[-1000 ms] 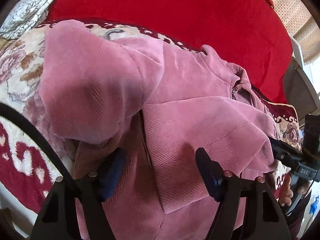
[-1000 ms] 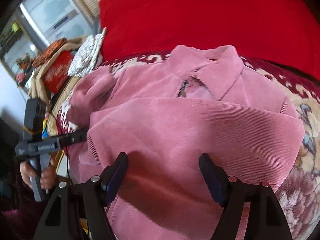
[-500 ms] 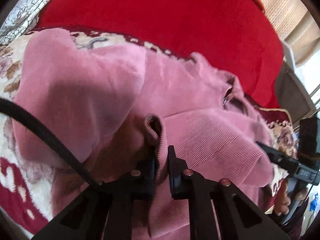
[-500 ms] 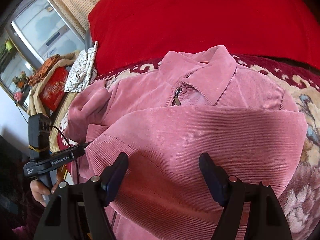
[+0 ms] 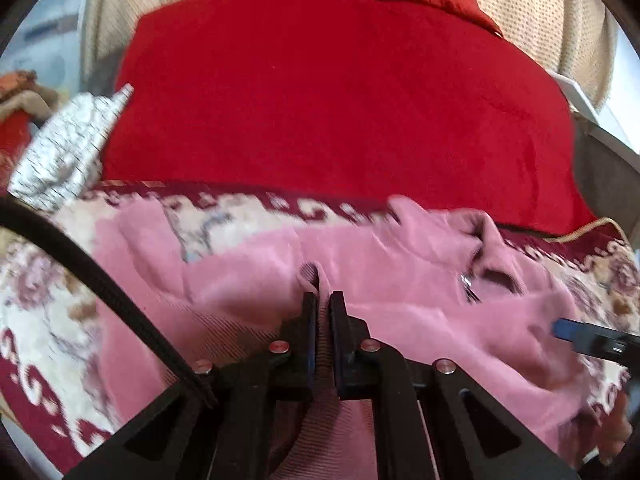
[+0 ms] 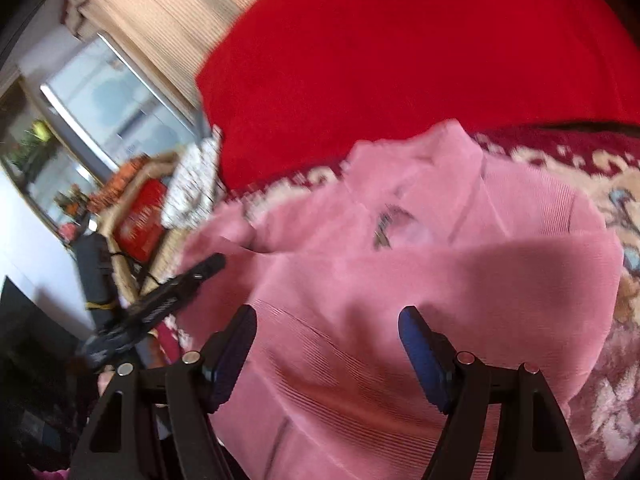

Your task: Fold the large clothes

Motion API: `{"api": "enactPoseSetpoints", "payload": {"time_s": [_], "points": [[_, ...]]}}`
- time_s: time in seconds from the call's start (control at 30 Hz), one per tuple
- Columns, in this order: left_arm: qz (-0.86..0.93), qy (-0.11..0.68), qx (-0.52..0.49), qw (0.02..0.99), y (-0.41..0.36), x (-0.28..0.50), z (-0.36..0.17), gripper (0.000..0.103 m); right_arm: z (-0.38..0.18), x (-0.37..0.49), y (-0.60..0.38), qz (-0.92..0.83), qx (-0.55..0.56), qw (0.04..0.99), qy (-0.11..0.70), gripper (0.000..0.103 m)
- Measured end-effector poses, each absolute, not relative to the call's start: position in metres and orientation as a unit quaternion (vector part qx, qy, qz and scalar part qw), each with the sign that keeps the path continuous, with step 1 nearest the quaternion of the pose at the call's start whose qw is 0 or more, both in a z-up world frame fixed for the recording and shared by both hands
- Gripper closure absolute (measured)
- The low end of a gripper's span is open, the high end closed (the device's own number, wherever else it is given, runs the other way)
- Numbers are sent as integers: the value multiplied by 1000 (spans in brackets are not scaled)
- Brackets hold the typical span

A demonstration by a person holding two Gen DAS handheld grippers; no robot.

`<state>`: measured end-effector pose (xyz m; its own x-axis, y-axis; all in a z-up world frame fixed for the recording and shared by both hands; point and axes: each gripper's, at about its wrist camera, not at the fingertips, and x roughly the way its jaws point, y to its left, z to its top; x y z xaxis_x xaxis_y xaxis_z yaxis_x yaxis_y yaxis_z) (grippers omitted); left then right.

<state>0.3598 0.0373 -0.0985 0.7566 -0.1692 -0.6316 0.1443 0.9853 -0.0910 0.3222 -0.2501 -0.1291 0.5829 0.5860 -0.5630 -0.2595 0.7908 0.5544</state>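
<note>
Lifted ribbed cuff point(image 5: 310, 276), left claw point(image 5: 324, 300) clamped

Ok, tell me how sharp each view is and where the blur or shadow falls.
Left wrist: motion blur smears the pink jacket and patterned cover, while the left gripper itself looks crisp, shut on a fold. Right wrist: the background window and jacket collar are streaked; a soft shadow crosses the jacket above the open right gripper. Both show fisheye bending.

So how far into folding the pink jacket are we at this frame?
Early to midway. One sleeve already lies across the pink jacket. The left gripper is shut on a pinched fold of it; the right gripper is open above it. The body folds are left.
</note>
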Motion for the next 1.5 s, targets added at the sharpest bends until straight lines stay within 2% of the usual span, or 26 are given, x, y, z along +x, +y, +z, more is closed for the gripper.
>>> {"api": "enactPoseSetpoints", "payload": {"time_s": [0.17,0.33,0.37,0.4,0.43,0.5,0.6,0.63,0.67,0.77,0.87,0.97,1.17,1.37,1.5], "points": [[-49,321,-22,946,49,363,-92,97,-122,312,-238,213,186,895,344,26],[-33,336,-40,940,66,361,-95,94,-129,312,-212,189,125,907,355,26],[-31,333,-52,941,72,359,-93,91,-130,310,-207,182,109,911,354,26],[-25,327,-66,942,81,356,-90,78,-131,309,-202,176,97,914,352,26],[-15,322,-76,944,89,355,-88,59,-133,306,-199,171,83,918,349,28],[14,300,-106,948,111,347,-82,48,-133,304,-188,177,65,918,348,28],[40,287,-154,945,148,339,-76,48,-139,302,-170,169,30,920,351,48],[51,288,-173,941,162,337,-76,47,-142,302,-165,166,16,920,356,62],[64,291,-195,934,178,336,-79,47,-147,303,-159,164,2,917,364,69],[88,305,-256,913,214,333,-91,47,-167,308,-146,150,-35,906,394,68],[104,317,-315,888,243,331,-104,47,-165,305,-144,149,-49,908,388,68],[109,330,-351,869,256,329,-113,34,-159,305,-158,174,11,904,390,68],[56,356,-415,835,252,345,-129,23,-152,301,-162,188,52,903,382,67],[-35,406,-468,784,232,383,-157,21,-156,310,-162,186,70,895,399,67],[-58,392,-561,727,238,399,-183,21,-154,311,-170,186,91,895,396,67]]}}
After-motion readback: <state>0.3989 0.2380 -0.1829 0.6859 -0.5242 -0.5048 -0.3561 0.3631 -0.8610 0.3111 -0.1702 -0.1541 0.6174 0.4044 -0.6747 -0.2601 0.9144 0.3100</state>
